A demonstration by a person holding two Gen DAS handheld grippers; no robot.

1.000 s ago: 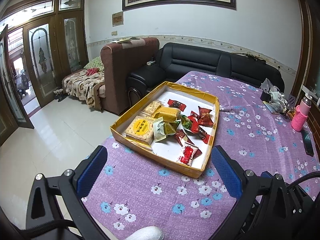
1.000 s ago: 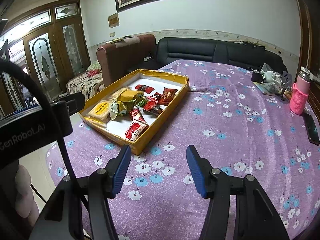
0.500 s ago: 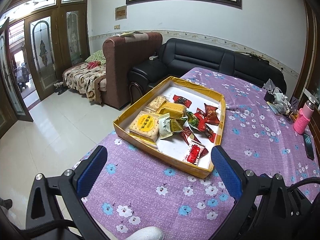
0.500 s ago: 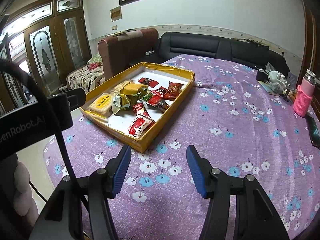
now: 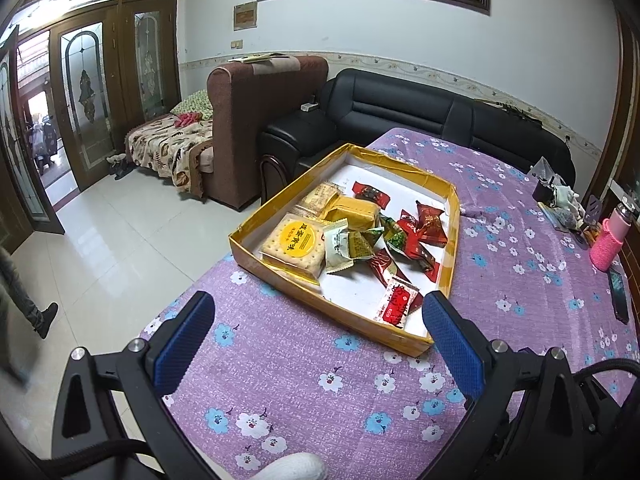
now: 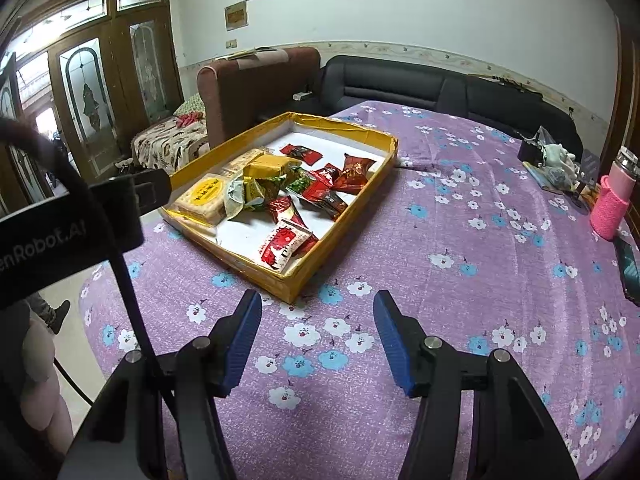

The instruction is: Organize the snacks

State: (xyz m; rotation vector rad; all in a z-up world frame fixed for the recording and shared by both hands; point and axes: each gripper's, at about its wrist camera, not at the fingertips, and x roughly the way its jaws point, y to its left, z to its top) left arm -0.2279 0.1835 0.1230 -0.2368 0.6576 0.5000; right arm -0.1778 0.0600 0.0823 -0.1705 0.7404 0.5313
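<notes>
Snacks in crinkly red, green and yellow wrappers [image 5: 362, 236] lie jumbled inside the shallow gold cardboard tray [image 5: 454, 240], both grippers, left [image 5: 318, 334] and right [image 6: 318, 340], spread empty short of it; sorted or unsorted, I cannot judge.

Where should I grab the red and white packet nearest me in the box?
Probably pinch the red and white packet across its narrow width, coming from above: it lies flat near the gold box corner, whose walls block a low approach.

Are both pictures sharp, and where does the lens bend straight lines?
Left wrist view: snacks in the yellow tray are sharp; the door frame bows near the edge. Right wrist view: the tray is sharp, the near cable blurred, the corners dark.
</notes>
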